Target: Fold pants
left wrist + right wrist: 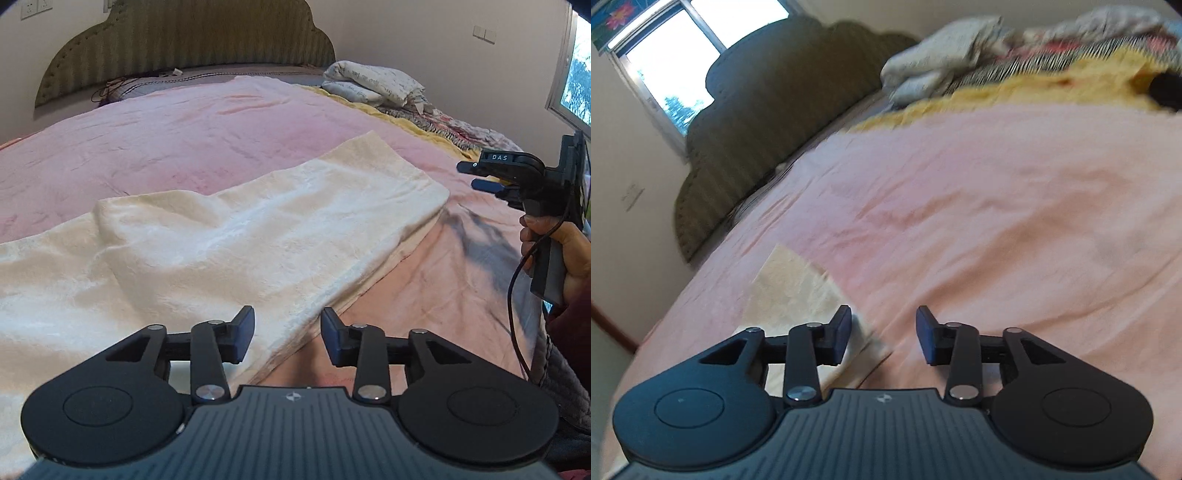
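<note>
Pants (229,236): cream, fleecy, lying flat on the pink blanket (166,133), running from the near left out toward the far right, with a raised fold across the middle.

Left gripper (287,338): jaws apart, nothing between them. The pants' near edge runs under the gap; the left finger sits over the cloth, the right finger over bare blanket. No pad presses on the cloth.

Right gripper (883,339): jaws apart, empty. In its own view, which is blurred, a corner of the pants (798,291) lies under and beyond the left finger, and the right finger is over blanket. In the left wrist view this gripper is off the pants' far right end, held up clear of the cloth by a hand (561,251).

Far side of bed: headboard (177,40), heaped bedding (376,85).
</note>
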A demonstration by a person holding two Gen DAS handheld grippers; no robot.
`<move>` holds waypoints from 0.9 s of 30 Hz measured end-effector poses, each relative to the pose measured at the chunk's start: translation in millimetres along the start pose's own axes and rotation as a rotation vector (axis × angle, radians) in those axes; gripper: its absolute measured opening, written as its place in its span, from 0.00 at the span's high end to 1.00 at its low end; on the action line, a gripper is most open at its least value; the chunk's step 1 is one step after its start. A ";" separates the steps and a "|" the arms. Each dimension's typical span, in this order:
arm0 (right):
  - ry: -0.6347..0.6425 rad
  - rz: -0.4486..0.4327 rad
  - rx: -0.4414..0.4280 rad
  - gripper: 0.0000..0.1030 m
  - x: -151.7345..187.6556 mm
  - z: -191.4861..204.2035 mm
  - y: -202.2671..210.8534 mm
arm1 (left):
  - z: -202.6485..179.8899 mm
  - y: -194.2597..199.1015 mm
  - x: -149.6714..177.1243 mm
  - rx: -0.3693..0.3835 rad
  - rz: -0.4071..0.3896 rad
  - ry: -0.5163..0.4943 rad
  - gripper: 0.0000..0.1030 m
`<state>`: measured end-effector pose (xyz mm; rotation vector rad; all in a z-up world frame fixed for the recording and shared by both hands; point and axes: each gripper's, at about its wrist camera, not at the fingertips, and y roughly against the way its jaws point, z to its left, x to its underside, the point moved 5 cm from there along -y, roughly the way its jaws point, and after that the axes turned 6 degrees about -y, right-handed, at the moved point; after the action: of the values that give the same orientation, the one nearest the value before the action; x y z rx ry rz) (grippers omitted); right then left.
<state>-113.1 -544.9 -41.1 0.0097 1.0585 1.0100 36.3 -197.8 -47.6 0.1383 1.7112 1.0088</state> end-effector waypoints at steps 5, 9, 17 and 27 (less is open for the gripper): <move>0.303 0.091 -0.354 0.56 27.3 108.1 18.6 | 43.5 43.1 14.2 -0.076 -0.036 0.152 0.52; 0.498 0.425 -0.681 0.47 107.2 199.1 19.7 | 84.4 92.2 36.9 -0.218 -0.073 0.271 0.52; 0.867 0.437 -0.558 0.37 198.1 257.1 8.2 | 169.1 210.0 110.8 -0.677 -0.107 0.509 0.50; 1.149 0.494 -1.272 0.40 336.2 395.9 168.2 | 252.4 293.6 187.4 -0.729 -0.268 1.073 0.50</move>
<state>94.7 -42.2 5.5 -1.5624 1.2204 2.0955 60.5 228.9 1.4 -1.2690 2.0282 1.5601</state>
